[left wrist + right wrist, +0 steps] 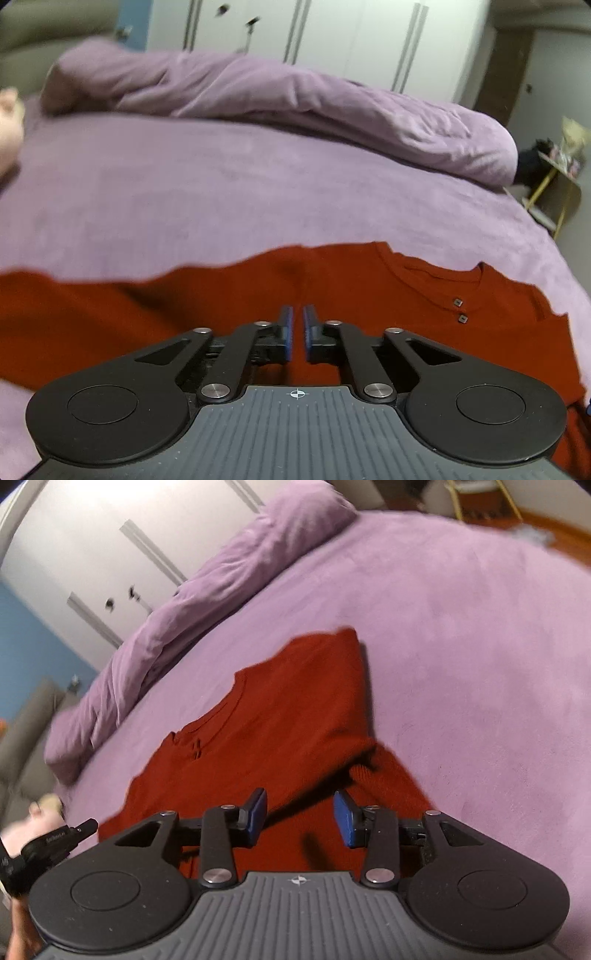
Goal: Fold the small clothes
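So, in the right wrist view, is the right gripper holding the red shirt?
No, the right gripper stands open above the red shirt, with no cloth pinched between its blue pads.

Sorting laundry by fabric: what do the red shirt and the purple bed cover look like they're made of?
Red shirt: looks like a matte cotton knit, soft and creased; the rolled cuff near the right claw seems ribbed. Purple bed cover: seemingly a plush, fleece-like fabric with a faintly mottled nap and no sheen, though blur leaves this uncertain.
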A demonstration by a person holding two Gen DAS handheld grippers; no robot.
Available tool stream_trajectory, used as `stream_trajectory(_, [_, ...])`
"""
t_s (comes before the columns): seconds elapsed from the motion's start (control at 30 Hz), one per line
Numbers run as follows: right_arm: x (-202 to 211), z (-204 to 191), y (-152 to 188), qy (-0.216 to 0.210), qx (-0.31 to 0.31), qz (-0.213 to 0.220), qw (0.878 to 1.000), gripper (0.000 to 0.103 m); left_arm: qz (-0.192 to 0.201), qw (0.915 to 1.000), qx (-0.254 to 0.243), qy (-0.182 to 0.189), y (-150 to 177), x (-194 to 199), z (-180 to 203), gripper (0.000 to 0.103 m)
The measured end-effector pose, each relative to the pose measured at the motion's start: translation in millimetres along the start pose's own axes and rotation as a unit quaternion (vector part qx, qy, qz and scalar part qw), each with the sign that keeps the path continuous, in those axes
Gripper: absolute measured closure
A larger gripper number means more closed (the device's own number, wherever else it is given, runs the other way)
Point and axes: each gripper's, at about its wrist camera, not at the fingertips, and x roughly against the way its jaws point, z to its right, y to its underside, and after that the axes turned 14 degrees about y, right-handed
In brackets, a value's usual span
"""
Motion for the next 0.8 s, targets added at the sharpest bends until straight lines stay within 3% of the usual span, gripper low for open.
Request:
stream_trajectory(0.03, [2,-3,-5,0.009,0.012,0.015,1.0,0.062,-0.004,0.9998,0.017,0.014,1,0,-6,0.08])
stream_trajectory(0.13, [-7,-10,-21,0.042,0.038,0.032,0.998,0.057,-0.034,0.9979,0.039,0.04,3,-8,-14,0.067])
stream_trajectory(0.23, [-34,-14,-33,0.063,0.056,0.012,0.996,0.056,-0.069,0.9963,0.027,0.044,6,-19,-11,0.063])
stream_trajectory(0.37, [-65,-14,-43,0.081,0.059,-0.011,0.995,0.056,-0.09,0.9954,0.024,0.022,9,-28,-13,0.061])
stream_trajectory(0.47, [-76,-18,-43,0.082,0.072,-0.005,0.994,0.056,-0.1,0.9933,0.042,0.04,13,-32,-19,0.06])
stream_trajectory(0.57, [-85,-26,-45,0.091,0.085,0.009,0.992,0.06,-0.1,0.9929,0.037,0.053,16,-35,-18,0.066])
stream_trajectory(0.63, [-89,-29,-45,0.091,0.094,0.017,0.991,0.073,-0.092,0.9943,0.019,0.051,16,-38,-13,0.093])
stream_trajectory(0.67, [-90,-31,-44,0.093,0.1,0.022,0.99,0.076,-0.088,0.9949,0.017,0.047,16,-38,-12,0.093])
stream_trajectory(0.73, [-88,-37,-43,0.098,0.119,0.042,0.987,0.094,-0.07,0.9968,0.008,0.038,14,-38,-6,0.095])
stream_trajectory(0.8, [-81,-41,-41,0.111,0.139,0.077,0.981,0.096,-0.039,0.9984,-0.029,0.028,10,-33,5,0.095])
